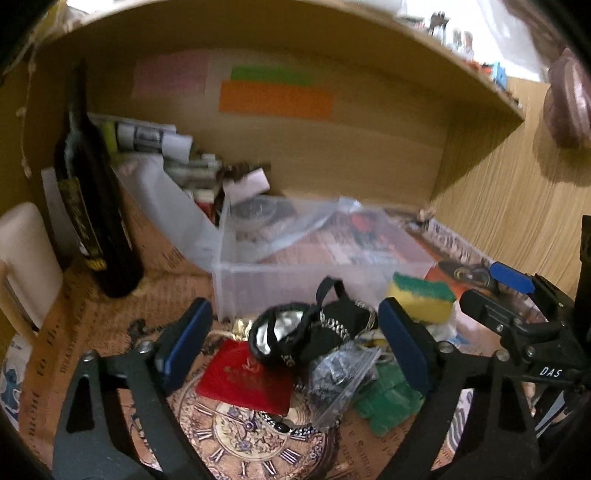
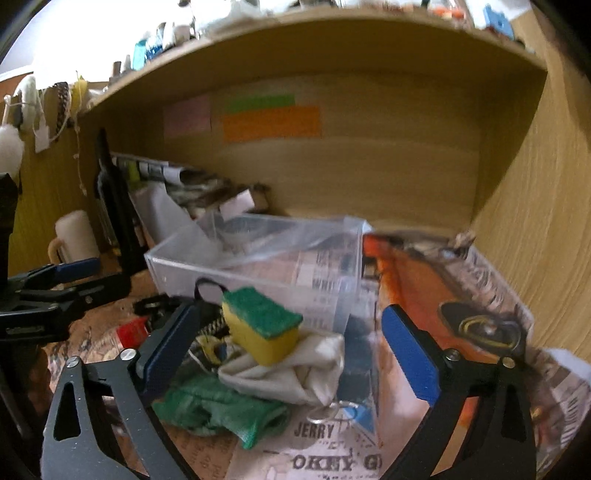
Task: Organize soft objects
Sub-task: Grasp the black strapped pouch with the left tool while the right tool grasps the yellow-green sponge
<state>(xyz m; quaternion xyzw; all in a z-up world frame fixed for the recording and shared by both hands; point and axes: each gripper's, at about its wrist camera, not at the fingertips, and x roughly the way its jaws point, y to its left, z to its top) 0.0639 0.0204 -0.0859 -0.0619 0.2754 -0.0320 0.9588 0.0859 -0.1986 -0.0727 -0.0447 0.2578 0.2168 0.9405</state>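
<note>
Yellow sponge point(image 2: 262, 325) with green scouring top, tilted, resting on crumpled white cloth point(image 2: 295, 373). Green cloth point(image 2: 221, 413), bunched, just beside. Black strapped pouch point(image 1: 314, 332), slumped, nearby.

a wooden alcove point(image 2: 369, 155) fills both views, its curved shelf board point(image 1: 332, 33) arching across the top. pink, green and orange paper rectangles point(image 2: 271, 123) are stuck on the back panel, centre frame. wood-grain side wall point(image 1: 517, 206) at right. bright daylight washes the upper left of the right wrist view (source unclear). a printed covering point(image 2: 325, 458) lines the surface below.
</note>
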